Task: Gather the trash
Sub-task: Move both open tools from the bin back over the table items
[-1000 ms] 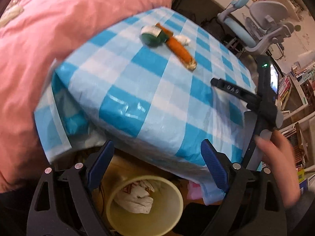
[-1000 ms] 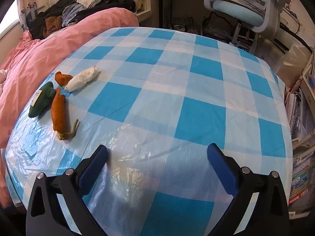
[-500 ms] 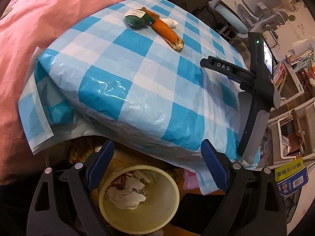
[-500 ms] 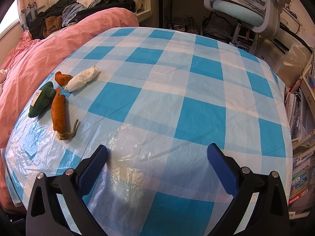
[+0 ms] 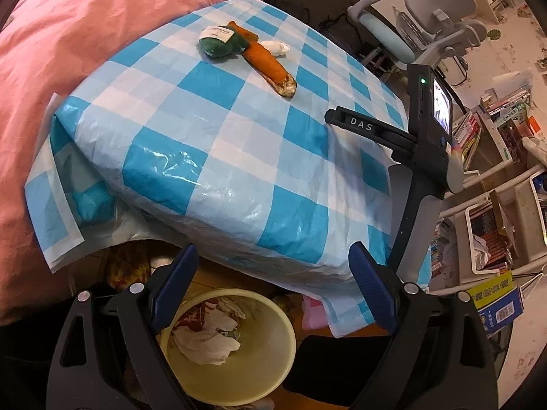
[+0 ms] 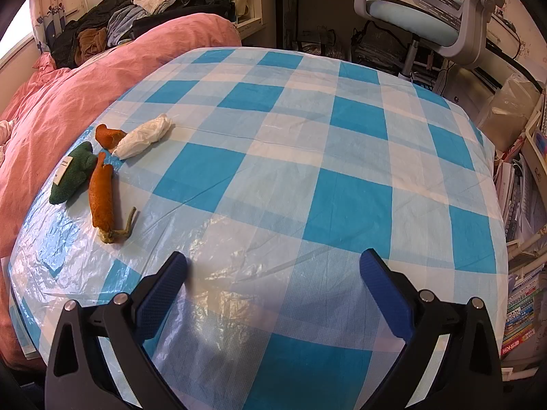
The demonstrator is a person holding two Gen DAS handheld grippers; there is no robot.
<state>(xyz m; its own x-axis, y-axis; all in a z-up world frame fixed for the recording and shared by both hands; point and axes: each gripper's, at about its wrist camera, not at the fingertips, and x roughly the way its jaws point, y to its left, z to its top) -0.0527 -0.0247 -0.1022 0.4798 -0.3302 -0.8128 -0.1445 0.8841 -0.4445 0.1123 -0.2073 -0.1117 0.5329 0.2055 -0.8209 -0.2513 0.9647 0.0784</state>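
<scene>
A blue-checked bench [image 6: 273,177] carries light, soft scraps at ten o'clock: a green pouch [image 6: 72,174], an orange peel strip [image 6: 101,198] and a crumpled white wad [image 6: 143,135], likely best pinched mid-body. Both left tongs [image 5: 273,287] and right tongs [image 6: 273,283] gape empty. A yellow bin [image 5: 232,348] sits below the left tongs at six o'clock; nothing blocks the reach.

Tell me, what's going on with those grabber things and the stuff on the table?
Someone is tidying up trash with a grabber in each hand. Both are open and empty now. The left gripper hangs over the yellow bin, which already has crumpled paper inside. The right gripper hovers over the checked tablecloth. A long orange peel, a smaller orange peel, a white wad and a green pouch wait near the table's edge.
</scene>
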